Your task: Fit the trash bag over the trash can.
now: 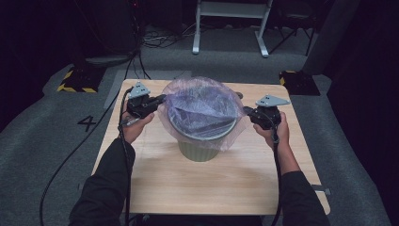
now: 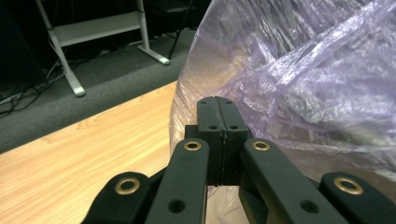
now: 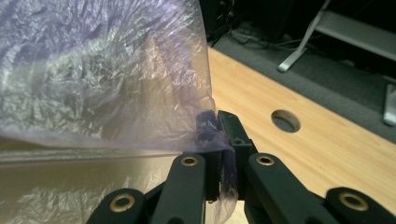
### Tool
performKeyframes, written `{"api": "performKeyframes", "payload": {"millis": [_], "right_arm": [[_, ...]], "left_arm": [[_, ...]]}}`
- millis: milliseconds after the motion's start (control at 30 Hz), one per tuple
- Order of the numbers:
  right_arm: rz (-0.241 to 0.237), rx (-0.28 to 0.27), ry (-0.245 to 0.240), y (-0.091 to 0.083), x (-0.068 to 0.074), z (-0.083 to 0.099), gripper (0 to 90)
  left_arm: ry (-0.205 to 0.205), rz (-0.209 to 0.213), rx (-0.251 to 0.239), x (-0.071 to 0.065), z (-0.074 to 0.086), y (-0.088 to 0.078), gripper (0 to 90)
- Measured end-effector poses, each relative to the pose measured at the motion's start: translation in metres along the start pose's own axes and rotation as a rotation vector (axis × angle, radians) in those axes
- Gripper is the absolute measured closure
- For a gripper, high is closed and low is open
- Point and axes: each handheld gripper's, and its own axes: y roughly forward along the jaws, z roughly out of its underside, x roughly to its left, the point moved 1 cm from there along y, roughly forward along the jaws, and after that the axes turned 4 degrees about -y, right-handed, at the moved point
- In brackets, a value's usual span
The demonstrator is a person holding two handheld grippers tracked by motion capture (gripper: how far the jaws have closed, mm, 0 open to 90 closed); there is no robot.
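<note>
Left gripper (image 1: pixel 159 100): jaws pressed together at the left edge of the purple plastic bag (image 1: pixel 202 106). The left gripper view shows no gap between the jaws, but I can't tell whether film is caught in them. Right gripper (image 1: pixel 248 112): jaws clamped on a bunched fold of the bag's right edge, film plainly pinched between them in the right gripper view.

Bag sits in and over the green ribbed bin (image 1: pixel 201 141), centre of the wooden table (image 1: pixel 226 183). Its mouth is stretched across the bin's top, with film draping outside the rim on both sides.

Likely step: lining the bin, spreading the bag mouth over the rim. Next move probably needs both edges pulled outward and down past the rim evenly, without tearing the thin film or tipping the bin.

Contents: only the bag's film visible inside; nothing else seen through it.
</note>
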Motion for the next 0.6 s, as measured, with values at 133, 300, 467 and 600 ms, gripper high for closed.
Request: {"api": "performKeyframes", "payload": {"millis": [133,300,467,600], "right_arm": [[-0.010,-0.022,0.028,0.005,-0.002,0.003,88.1],[-0.037,0.015,0.048,0.018,-0.002,0.007,87.9],[-0.071,0.058,0.070,0.027,-0.003,0.014,87.5],[-0.102,0.056,0.094,0.028,-0.003,0.021,87.1]], "left_arm": [[-0.008,-0.002,0.025,0.006,0.005,0.010,89.7],[-0.011,0.002,0.056,0.007,0.011,0.024,89.8],[-0.010,0.019,0.072,0.004,0.018,0.031,89.8],[-0.015,0.025,0.073,0.004,0.022,0.029,89.7]]}}
